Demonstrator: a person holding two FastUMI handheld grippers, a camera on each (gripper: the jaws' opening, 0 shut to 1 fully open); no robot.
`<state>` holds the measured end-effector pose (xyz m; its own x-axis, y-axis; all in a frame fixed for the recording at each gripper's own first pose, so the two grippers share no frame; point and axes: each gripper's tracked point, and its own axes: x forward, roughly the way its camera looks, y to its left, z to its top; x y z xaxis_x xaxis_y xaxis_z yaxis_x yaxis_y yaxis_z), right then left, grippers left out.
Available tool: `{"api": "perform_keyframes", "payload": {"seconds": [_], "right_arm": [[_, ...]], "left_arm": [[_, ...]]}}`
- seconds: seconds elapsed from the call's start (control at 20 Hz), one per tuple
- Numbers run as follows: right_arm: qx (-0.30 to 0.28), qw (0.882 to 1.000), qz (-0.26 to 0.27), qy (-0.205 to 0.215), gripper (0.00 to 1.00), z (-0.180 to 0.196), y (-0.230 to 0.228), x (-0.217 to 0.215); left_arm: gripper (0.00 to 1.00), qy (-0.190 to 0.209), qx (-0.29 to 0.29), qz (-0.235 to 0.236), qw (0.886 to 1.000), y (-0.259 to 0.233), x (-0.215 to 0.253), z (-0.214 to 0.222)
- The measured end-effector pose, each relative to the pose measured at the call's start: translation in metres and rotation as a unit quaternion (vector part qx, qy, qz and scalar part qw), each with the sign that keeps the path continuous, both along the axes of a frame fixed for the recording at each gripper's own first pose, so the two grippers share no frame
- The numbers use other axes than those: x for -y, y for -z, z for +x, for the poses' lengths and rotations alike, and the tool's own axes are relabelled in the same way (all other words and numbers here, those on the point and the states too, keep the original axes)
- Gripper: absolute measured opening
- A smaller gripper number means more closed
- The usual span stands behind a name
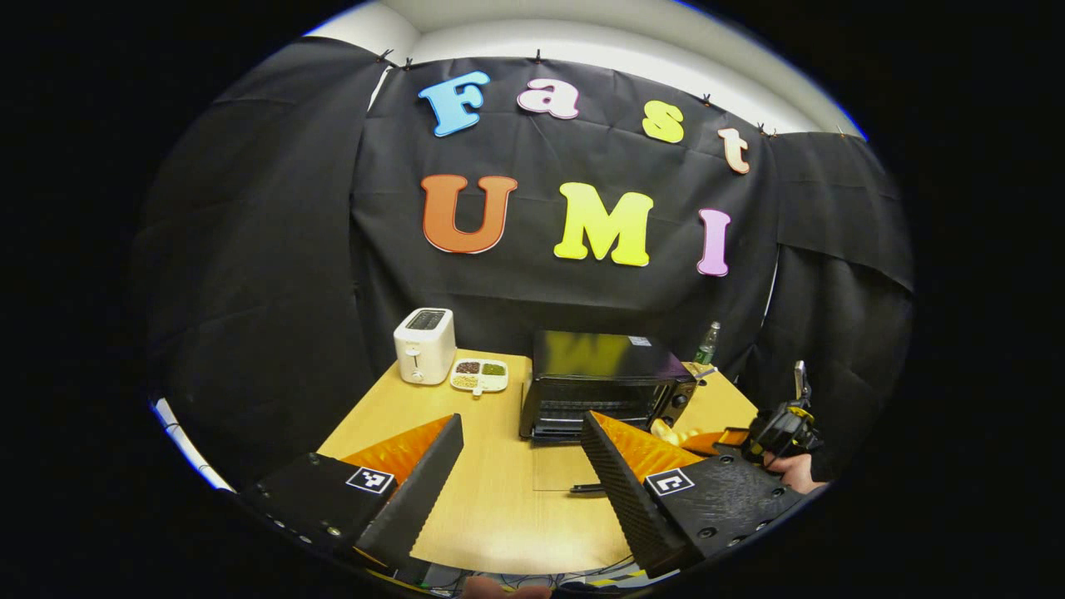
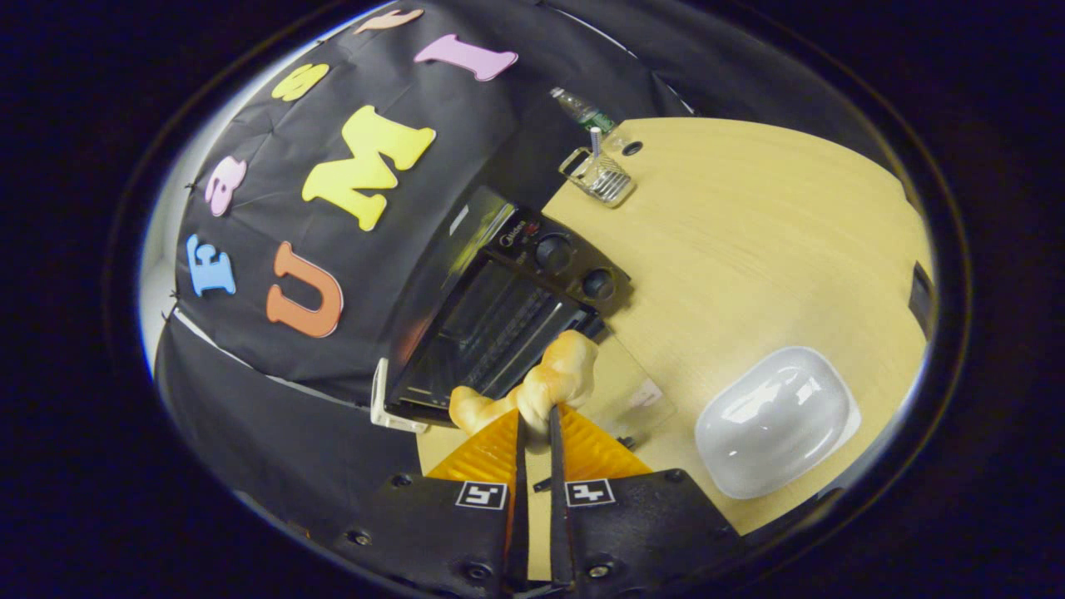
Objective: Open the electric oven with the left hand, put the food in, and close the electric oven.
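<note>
The right tool point(image 2: 535, 416) is clamped narrowly on one piece of golden pastry-like food point(image 2: 545, 380), both fingers pressing it, the food held in front of the electric oven point(image 2: 499, 312), whose glass door point(image 2: 632, 391) lies folded down flat over the worktop point(image 2: 749, 249). In the right gripper view the oven's two knobs sit at about 1 o'clock from the food, one white dish point(image 2: 778, 420) lies at 4 o'clock near the worktop's edge, and one small glass jug point(image 2: 601, 173) stands beyond the oven at 12 o'clock, a bottle point(image 2: 582, 108) behind it. The left tool point(image 1: 520, 466) hangs wide apart above the worktop point(image 1: 499, 499), gripping nothing, pointed straight at the oven point(image 1: 603, 383) at 12 o'clock. From there one white toaster point(image 1: 425, 345) stands at 11 o'clock with one divided snack tray point(image 1: 480, 375) just beside it. At 3 o'clock the other tool's body point(image 1: 778, 428) comes in from the worktop's edge, a hand point(image 1: 797, 471) behind it, the food point(image 1: 672, 433) at its tip.
</note>
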<state>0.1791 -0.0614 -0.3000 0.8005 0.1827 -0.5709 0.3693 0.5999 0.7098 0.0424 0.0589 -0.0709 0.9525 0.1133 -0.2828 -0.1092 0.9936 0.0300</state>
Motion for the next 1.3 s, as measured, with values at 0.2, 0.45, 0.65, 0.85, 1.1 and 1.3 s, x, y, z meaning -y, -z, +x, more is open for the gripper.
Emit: {"api": "perform_keyframes", "payload": {"seconds": [0.2, 0.45, 0.65, 0.85, 1.1, 1.3], "right_arm": [[0.012, 1.000, 0.016, 0.014, 0.10, 0.054, 0.015, -0.018], [0.024, 0.998, 0.030, 0.047, 0.12, 0.118, 0.033, -0.018], [0.029, 0.997, 0.036, 0.061, 0.10, 0.155, 0.048, -0.022], [0.030, 0.996, 0.041, 0.074, 0.12, 0.179, 0.062, -0.030], [0.042, 0.993, 0.059, 0.090, 0.16, 0.187, 0.066, -0.036], [0.055, 0.992, 0.061, 0.101, 0.28, 0.177, 0.052, -0.033]], "left_arm": [[0.94, -0.026, -0.014, 0.006, 1.000, 0.004, -0.020, -0.012], [0.94, -0.047, -0.034, 0.018, 0.998, 0.008, -0.030, -0.021], [0.94, -0.061, -0.050, 0.021, 0.997, 0.015, -0.035, -0.026], [0.94, -0.069, -0.063, 0.024, 0.995, 0.020, -0.034, -0.028], [0.94, -0.071, -0.079, 0.029, 0.994, 0.022, -0.030, -0.035], [0.94, -0.058, -0.070, 0.029, 0.995, 0.015, -0.018, -0.037]]}}
